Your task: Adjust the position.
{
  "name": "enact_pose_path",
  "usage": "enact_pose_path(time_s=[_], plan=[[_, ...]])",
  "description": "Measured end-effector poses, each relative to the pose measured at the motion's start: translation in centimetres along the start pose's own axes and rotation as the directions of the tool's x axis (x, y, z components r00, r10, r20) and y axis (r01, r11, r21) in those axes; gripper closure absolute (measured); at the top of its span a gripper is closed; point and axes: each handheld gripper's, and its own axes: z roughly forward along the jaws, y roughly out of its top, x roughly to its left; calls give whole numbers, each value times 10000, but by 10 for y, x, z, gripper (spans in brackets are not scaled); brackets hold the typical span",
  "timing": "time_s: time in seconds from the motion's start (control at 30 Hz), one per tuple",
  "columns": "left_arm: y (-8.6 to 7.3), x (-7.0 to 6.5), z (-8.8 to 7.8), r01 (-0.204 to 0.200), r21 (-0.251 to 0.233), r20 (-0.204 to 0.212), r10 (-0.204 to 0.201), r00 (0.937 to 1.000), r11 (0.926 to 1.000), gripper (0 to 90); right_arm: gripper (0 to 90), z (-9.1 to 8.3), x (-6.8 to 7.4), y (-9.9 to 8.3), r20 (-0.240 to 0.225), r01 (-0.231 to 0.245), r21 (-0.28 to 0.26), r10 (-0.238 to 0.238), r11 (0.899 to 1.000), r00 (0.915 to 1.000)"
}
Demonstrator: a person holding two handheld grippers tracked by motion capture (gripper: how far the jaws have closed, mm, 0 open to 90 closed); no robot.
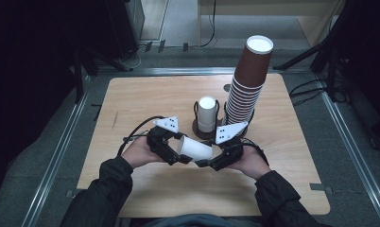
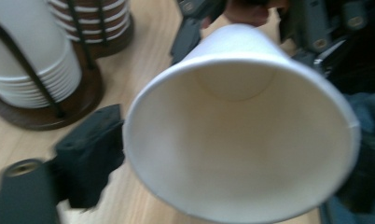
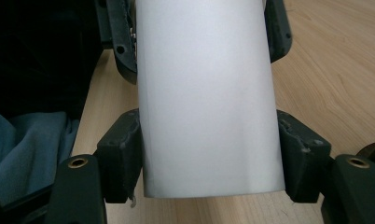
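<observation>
The white cup [image 1: 196, 148] lies sideways above the table [image 1: 131, 104], the right gripper [image 3: 209, 154] clamped on its base end and the left gripper [image 1: 171, 150] seemingly squeezing its rim, so a harder pinch could crumple the paper.

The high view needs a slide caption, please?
Both grippers, left and right, hold one white paper cup sideways above the wooden table.

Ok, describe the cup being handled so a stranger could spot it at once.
On the wooden table, in front of the cup rack, find the two grippers. The white paper cup lies sideways between them, unlike the upright white and brown stacks behind.
</observation>
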Motion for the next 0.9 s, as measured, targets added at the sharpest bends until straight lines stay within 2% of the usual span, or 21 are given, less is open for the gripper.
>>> enact_pose_path(time_s=[0.43, 0.57, 0.67, 0.8, 0.9], plan=[[0, 4, -3, 167, 93, 558, -172, 9983, 9998, 236, 332, 2, 0, 0, -163, -34, 49, 34, 10000, 9999], [0, 4, -4, 231, 183, 659, -243, 9975, 9996, 250, 328, 3, 0, -1, -226, -185, 55, 186, 9998, 9996], [0, 5, -4, 177, 264, 619, -193, 9979, 9995, 256, 320, 4, 0, -1, -200, -232, 116, 234, 9997, 9995], [0, 5, -10, 220, 92, 465, -224, 9987, 9997, 256, 258, 4, -2, -1, -9, -509, 160, 510, 9986, 9987], [-1, 6, -16, 258, -50, 289, -257, 9993, 9997, 256, 251, 3, -4, -1, 43, -720, 155, 720, 9973, 9974]])
